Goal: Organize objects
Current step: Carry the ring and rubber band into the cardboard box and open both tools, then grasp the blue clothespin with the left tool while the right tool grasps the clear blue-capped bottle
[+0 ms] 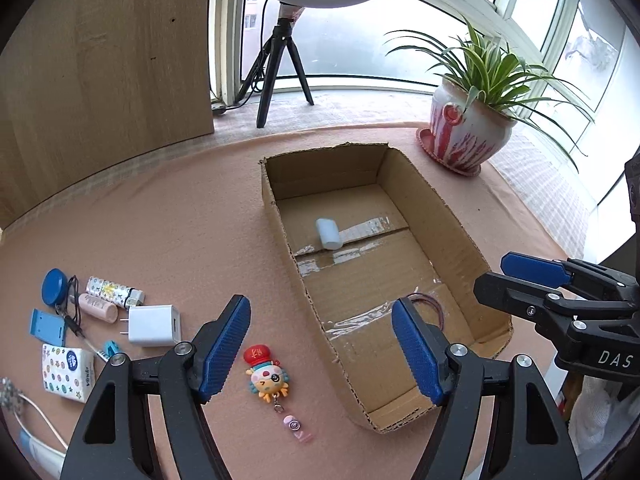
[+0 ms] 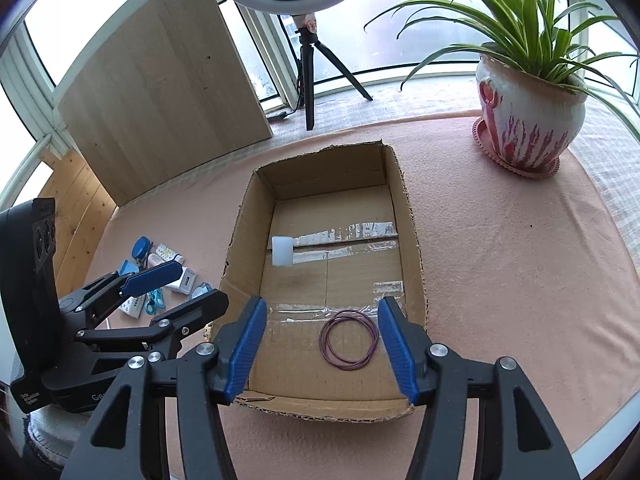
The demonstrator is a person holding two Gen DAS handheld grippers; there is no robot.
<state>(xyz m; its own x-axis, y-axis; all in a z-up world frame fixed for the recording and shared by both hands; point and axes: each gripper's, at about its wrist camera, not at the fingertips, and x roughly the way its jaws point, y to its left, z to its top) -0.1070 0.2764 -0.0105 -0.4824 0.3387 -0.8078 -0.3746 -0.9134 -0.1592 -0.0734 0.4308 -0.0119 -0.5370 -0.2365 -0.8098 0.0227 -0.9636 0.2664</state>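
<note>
Cardboard box [image 2: 416, 240] holds one white block [image 2: 282, 251], one wire coil [image 2: 349, 339]; both tools released.

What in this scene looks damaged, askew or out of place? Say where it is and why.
The cardboard box looks rough: its flaps are torn off, leaving ragged rims, and old tape peels from the floor. Inside, only a white block and a loop of purple wire lie loose. The cartoon keychain lies alone on the cloth, apart from the other small items.
</note>
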